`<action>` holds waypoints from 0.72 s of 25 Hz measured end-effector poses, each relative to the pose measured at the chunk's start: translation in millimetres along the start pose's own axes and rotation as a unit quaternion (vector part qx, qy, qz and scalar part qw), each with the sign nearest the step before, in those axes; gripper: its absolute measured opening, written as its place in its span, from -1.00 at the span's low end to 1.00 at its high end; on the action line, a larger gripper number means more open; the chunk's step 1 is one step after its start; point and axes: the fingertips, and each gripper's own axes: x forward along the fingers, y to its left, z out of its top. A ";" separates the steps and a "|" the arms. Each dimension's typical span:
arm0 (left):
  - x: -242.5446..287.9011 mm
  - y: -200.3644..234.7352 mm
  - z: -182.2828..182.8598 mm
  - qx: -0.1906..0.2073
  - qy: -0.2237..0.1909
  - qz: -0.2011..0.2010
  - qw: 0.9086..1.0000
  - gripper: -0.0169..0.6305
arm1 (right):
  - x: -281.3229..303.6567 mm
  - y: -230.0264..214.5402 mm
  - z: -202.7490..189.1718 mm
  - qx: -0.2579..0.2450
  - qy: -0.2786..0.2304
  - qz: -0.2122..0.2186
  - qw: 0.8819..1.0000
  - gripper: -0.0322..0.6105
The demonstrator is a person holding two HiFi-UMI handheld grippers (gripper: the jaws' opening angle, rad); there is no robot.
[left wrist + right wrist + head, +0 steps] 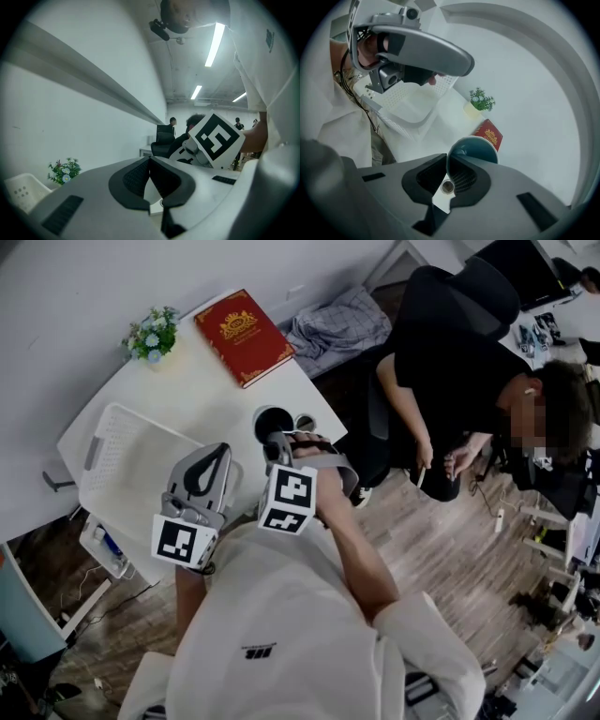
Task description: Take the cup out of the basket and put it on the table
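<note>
While the right gripper [447, 161] pinches its wall between nearly closed jaws, the cup [472, 149] shows a pale rim around a dark teal inside. It sits outside the white perforated basket [122, 451], over the white table [197, 390] near the edge and just right of the basket. Whether it touches the tabletop cannot be told. The left gripper [150, 161] has its jaws together on nothing. The red book [244, 336] bears a gold emblem, and any lettering on it is too small to read.
</note>
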 end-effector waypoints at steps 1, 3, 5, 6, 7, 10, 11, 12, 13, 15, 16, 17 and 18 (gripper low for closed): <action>1.0 0.0 -0.2 0.000 0.001 -0.001 1.000 -0.92 | 3.7 2.3 -2.7 0.001 0.004 0.004 1.000 -0.81; 2.3 0.5 -0.7 -0.002 0.002 -0.002 1.000 -0.92 | 11.1 6.9 -7.9 0.001 0.011 0.013 1.000 -0.81; 2.6 1.6 -2.6 -0.003 0.004 -0.001 1.000 -0.92 | 18.6 12.0 -12.5 -0.002 0.019 0.022 1.000 -0.81; 2.6 2.2 -4.0 -0.004 0.006 -0.001 1.000 -0.92 | 22.4 14.5 -14.6 -0.004 0.022 0.026 0.999 -0.81; 2.4 3.0 -5.4 -0.005 0.008 -0.001 1.000 -0.92 | 25.8 16.9 -16.4 -0.006 0.026 0.030 0.999 -0.81; 2.2 4.8 -8.5 -0.007 0.012 0.001 1.000 -0.92 | 33.7 22.6 -20.4 -0.008 0.032 0.040 0.999 -0.81; 2.3 5.0 -9.4 -0.007 0.014 0.000 1.000 -0.92 | 35.8 24.3 -21.5 -0.008 0.034 0.043 0.998 -0.81; 2.6 5.0 -10.3 -0.008 0.015 0.000 1.000 -0.92 | 38.0 25.8 -22.5 -0.008 0.035 0.046 0.998 -0.81; 3.1 4.9 -11.2 -0.009 0.016 -0.001 1.000 -0.92 | 40.1 27.3 -23.5 -0.007 0.037 0.048 0.998 -0.81; 4.2 4.5 -12.6 -0.008 0.019 -0.003 1.000 -0.92 | 44.4 29.8 -25.4 -0.007 0.039 0.053 0.998 -0.81; 5.0 4.1 -13.0 -0.007 0.020 -0.004 1.000 -0.92 | 46.6 30.8 -26.3 -0.006 0.040 0.056 0.998 -0.81; 5.9 3.5 -13.1 -0.006 0.021 -0.006 1.000 -0.92 | 48.8 31.8 -27.3 -0.006 0.041 0.058 0.997 -0.81; 6.8 2.7 -13.2 -0.005 0.022 -0.007 1.000 -0.92 | 51.0 32.9 -28.6 -0.007 0.043 0.061 0.997 -0.81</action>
